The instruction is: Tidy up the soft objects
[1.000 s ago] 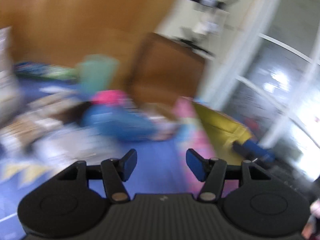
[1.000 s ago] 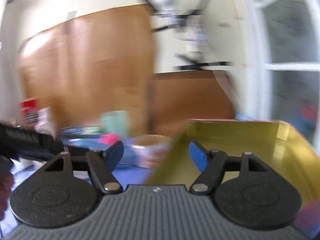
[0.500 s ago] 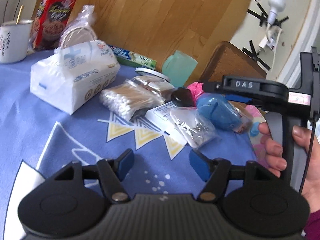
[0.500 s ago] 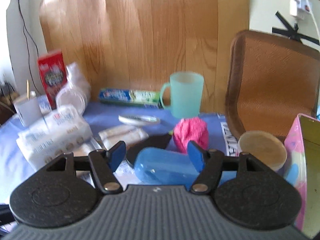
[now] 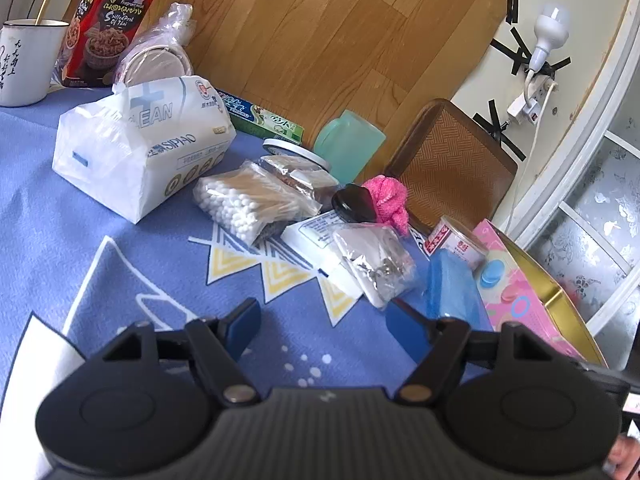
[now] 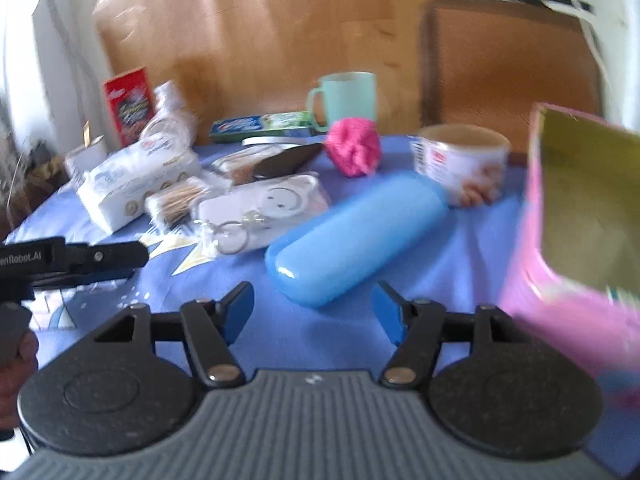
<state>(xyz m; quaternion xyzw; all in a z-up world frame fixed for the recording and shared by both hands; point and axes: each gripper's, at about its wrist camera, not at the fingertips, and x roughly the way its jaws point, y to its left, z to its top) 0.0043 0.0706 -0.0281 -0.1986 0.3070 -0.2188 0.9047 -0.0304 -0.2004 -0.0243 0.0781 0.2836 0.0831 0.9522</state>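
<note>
On the blue table mat lie a pink fluffy ball, a white tissue pack and a bag of cotton swabs. A pink box with a gold inside stands open at the right. My left gripper hangs over bare mat, its jaws opening, nothing between them. It also shows at the left edge of the right wrist view, the left gripper. My right gripper is open and empty, just short of a blue hard case.
A clear bag with key rings, a tin can, a mint cup and a toothpaste box crowd the mat's far half. A red snack box and white mug stand far left. A brown chair is behind.
Both views swung from the box and window side onto the table. The left jaws have spread wider. The right gripper dropped toward the blue case and left the left wrist view.
</note>
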